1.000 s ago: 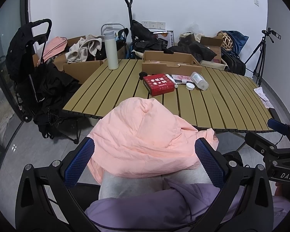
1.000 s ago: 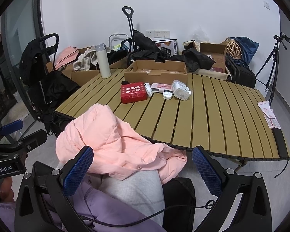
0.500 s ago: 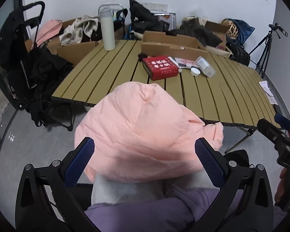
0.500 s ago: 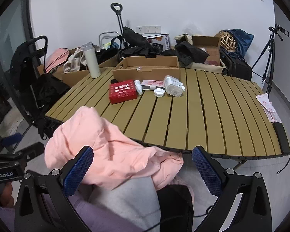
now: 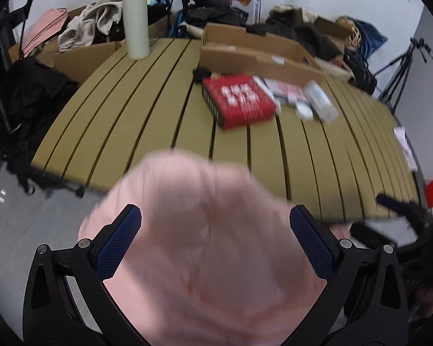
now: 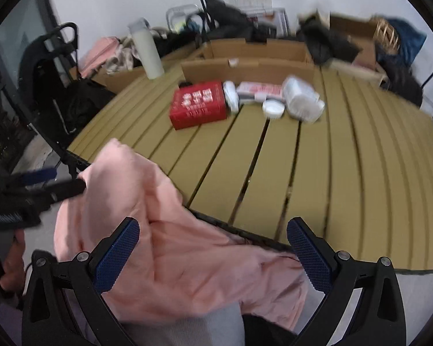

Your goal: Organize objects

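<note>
1. Left gripper: jaws spread wide, gripping nothing; right gripper: likewise released
2. Pink garment bunched on the person's lap, spilling over the near edge of the slatted table
3. Red box, white cap and clear container clustered before the cardboard box
4. Judgement: pinch a garment edge, not the bulk; lift clear of the table rim
</note>
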Demonstrator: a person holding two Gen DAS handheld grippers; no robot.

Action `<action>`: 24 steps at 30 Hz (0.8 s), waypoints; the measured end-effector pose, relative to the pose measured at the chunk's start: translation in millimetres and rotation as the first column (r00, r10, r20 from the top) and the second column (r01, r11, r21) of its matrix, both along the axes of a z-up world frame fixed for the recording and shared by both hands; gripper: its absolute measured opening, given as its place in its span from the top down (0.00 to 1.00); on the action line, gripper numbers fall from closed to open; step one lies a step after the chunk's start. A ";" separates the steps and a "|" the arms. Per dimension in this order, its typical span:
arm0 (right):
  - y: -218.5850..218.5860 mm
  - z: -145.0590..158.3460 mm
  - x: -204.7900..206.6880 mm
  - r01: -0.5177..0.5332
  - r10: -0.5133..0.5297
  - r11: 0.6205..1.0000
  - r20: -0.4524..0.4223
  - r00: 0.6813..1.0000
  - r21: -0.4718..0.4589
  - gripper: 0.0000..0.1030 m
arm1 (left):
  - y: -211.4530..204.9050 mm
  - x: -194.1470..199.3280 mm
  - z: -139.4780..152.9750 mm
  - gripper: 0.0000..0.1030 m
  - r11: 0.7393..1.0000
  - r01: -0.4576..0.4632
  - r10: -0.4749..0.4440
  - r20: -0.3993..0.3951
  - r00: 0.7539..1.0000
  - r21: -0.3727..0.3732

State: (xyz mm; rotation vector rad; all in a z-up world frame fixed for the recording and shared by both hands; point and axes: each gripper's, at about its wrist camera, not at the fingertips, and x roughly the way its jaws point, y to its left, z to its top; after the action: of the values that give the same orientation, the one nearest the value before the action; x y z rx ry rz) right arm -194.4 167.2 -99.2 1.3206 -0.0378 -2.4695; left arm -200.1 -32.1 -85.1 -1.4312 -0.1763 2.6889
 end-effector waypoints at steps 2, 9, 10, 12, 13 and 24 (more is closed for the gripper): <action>-5.8 -3.0 -26.7 0.022 -0.022 1.000 -0.004 1.000 0.008 0.00 | -12.4 -30.0 -1.6 0.00 0.997 0.007 -0.002 -0.069 0.998 0.073; -32.8 -29.3 -139.3 0.012 -0.010 0.987 0.015 1.000 -0.161 0.40 | -23.1 -153.6 -39.6 0.15 0.989 0.043 -0.041 -0.017 0.999 0.138; -36.6 -35.1 -153.3 0.016 -0.013 0.985 0.022 1.000 -0.170 0.47 | -23.2 -170.4 -45.3 0.22 0.990 0.044 -0.043 -0.010 0.999 0.135; -44.1 -47.2 -176.9 0.041 -0.034 0.986 0.047 0.998 -0.160 0.54 | -23.5 -190.9 -53.5 0.29 0.991 0.033 -0.032 -0.009 0.999 0.129; -46.8 -52.4 -184.4 0.053 -0.042 0.984 0.065 0.997 -0.171 0.54 | -24.3 -202.1 -58.8 0.29 0.991 0.027 -0.027 -0.004 1.000 0.135; -44.1 -72.0 -177.9 0.085 -0.032 0.933 0.155 0.987 -0.349 0.54 | -19.8 -213.4 -73.3 0.69 0.968 0.116 -0.115 -0.018 0.993 0.221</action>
State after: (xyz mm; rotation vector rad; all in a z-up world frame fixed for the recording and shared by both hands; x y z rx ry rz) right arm -372.3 123.0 -171.2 1.3489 -0.5418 -2.2650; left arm -413.5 -51.9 -158.4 -1.3255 -0.3691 2.4886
